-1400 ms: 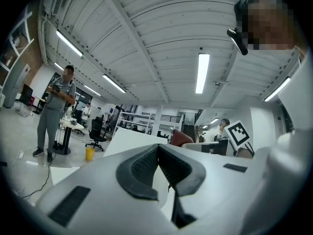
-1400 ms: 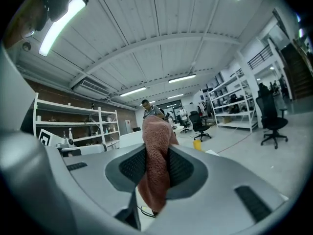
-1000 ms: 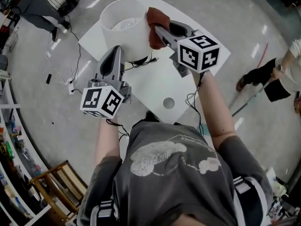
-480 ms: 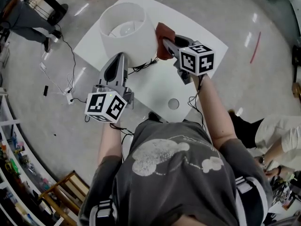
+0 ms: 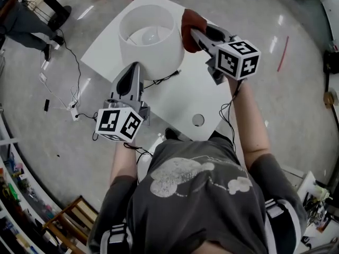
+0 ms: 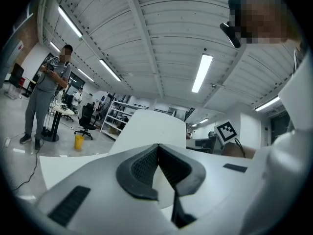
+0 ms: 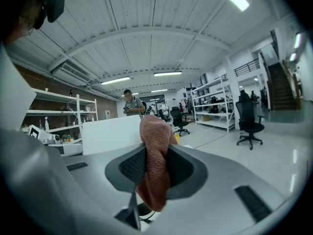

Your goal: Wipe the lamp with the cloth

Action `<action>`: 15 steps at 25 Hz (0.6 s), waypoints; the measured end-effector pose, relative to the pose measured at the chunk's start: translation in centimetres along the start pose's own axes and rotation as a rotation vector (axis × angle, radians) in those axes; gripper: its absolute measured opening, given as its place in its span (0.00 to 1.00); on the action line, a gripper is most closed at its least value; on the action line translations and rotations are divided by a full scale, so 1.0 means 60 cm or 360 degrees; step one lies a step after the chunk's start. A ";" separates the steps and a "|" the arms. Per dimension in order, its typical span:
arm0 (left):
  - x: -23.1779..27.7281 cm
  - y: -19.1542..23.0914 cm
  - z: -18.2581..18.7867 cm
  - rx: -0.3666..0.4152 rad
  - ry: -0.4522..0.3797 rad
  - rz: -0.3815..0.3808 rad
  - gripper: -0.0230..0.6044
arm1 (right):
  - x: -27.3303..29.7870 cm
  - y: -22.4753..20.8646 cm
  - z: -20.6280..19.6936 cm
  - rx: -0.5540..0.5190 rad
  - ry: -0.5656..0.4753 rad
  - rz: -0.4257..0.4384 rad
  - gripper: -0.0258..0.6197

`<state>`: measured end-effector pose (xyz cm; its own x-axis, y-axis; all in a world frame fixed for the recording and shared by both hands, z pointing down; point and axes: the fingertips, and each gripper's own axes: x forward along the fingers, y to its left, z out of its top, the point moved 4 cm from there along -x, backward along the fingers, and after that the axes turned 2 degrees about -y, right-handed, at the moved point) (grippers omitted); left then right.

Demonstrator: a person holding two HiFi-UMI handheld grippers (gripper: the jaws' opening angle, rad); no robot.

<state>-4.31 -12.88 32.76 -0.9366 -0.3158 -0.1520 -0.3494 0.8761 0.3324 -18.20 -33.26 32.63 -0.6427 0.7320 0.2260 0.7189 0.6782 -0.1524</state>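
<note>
A lamp with a white drum shade stands on a white table; its bulb shows inside the shade. My right gripper is shut on a reddish-brown cloth, held at the shade's right side near the top rim. In the right gripper view the cloth is pinched between the jaws, with the shade just to the left behind it. My left gripper is shut and empty, pointing at the shade's lower left side. The shade rises just beyond its closed jaws.
A black cable trails from the lamp base across the table. A round hole sits near the table's front edge. Cables and a power strip lie on the floor at left. A person stands far left.
My right gripper with the cloth has moved up and to the right along the shade's right side. The left gripper has stayed almost still by the shade.
</note>
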 end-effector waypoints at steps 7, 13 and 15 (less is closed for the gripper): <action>-0.009 -0.013 0.060 0.0011 -0.0086 0.0135 0.05 | 0.026 0.031 0.105 -0.0192 -0.0035 0.0213 0.19; -0.016 -0.017 0.043 0.0070 -0.0121 0.0324 0.05 | 0.073 0.020 0.099 -0.0270 -0.0003 0.0403 0.19; -0.013 -0.016 0.028 0.0066 -0.0113 0.0372 0.05 | 0.085 0.010 0.088 -0.0248 0.0004 0.0449 0.19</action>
<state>-3.18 -12.88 31.00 -0.9869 -0.0778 -0.1412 -0.1208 0.9370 0.3279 -22.47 -28.78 28.61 -0.4116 0.8896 0.1980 0.9008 0.4302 -0.0600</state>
